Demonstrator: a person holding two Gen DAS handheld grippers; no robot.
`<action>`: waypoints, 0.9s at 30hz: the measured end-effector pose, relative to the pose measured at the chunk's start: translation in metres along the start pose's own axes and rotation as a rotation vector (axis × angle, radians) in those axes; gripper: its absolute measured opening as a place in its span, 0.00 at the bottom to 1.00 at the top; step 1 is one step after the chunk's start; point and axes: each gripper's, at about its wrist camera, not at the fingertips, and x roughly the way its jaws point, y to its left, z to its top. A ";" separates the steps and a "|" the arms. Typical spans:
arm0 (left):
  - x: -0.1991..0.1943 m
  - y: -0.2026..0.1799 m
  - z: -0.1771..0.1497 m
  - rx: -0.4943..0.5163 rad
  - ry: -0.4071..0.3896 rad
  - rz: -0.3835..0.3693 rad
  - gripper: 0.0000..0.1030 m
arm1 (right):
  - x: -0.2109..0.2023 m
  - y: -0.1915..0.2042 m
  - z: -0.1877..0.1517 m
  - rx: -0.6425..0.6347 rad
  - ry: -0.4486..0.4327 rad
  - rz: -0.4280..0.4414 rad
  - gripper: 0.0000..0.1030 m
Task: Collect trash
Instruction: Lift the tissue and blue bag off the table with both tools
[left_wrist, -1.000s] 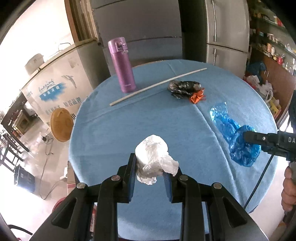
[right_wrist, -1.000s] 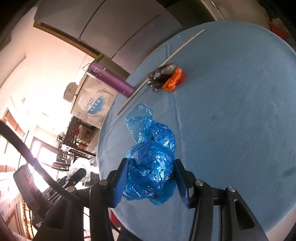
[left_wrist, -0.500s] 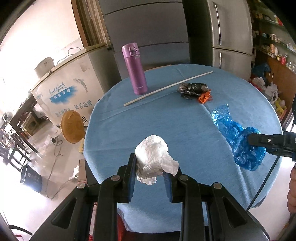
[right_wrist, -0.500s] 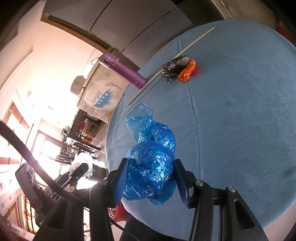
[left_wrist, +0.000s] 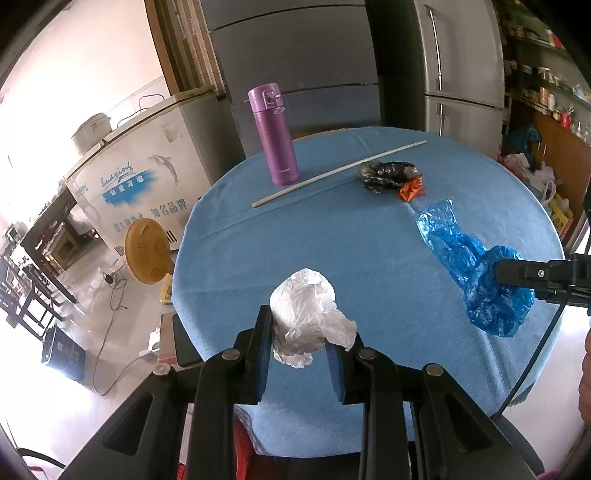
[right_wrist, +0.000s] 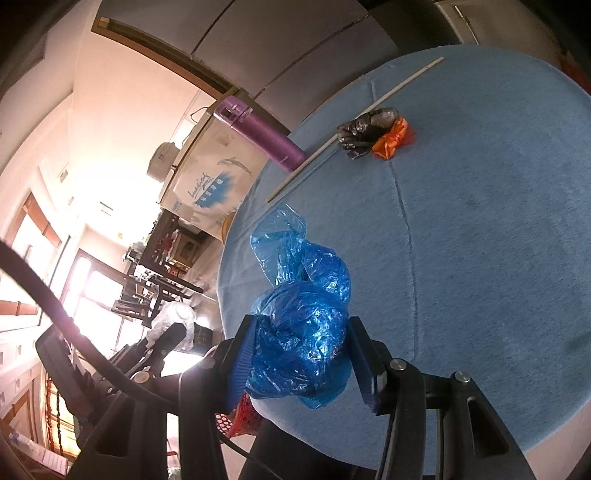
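Nearest the left wrist camera, the left gripper (left_wrist: 301, 345) points down at a slant over the near edge of the round tabletop (left_wrist: 332, 240), its black arms ending in blue ribbed pads. Its jaws are clamped on a white plastic wad (left_wrist: 306, 317), a crinkled, thin-film bundle bulging above the pads with a loose torn flap hanging to the right.

The right gripper (right_wrist: 301, 363) also tilts downward, rolled so that the room looks tipped in its view. Its jaws stand partly apart but are pressed onto a blue plastic bag (right_wrist: 299, 339), glossy, wrinkled and bunched into a ball, with a thinner translucent tail reaching forward above the cloth. From the left camera the same bag (left_wrist: 480, 280) shows at the tabletop's right edge, held by the right gripper's dark finger (left_wrist: 532, 275), and a bit of a person's hand (left_wrist: 585, 373) sits at the frame's right rim.

The tabletop is covered by a matte blue cloth with a faint centre crease. Farther on lie a crumpled black bag (left_wrist: 386, 175) touching a small orange scrap (left_wrist: 410, 189). Just beyond them a long thin pale stick (left_wrist: 340, 173) lies diagonally. Behind the stick's left end a purple metal flask (left_wrist: 275, 134) stands upright, cylindrical with a flip lid.
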 end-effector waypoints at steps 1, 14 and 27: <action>0.000 0.001 0.000 -0.001 0.001 0.000 0.28 | 0.001 0.001 0.000 -0.001 0.002 0.002 0.51; 0.005 0.009 -0.006 -0.020 0.011 0.003 0.28 | 0.013 0.004 0.004 -0.021 0.025 0.005 0.51; 0.008 0.021 -0.011 -0.039 0.021 0.015 0.28 | 0.020 0.010 0.003 -0.031 0.043 0.016 0.51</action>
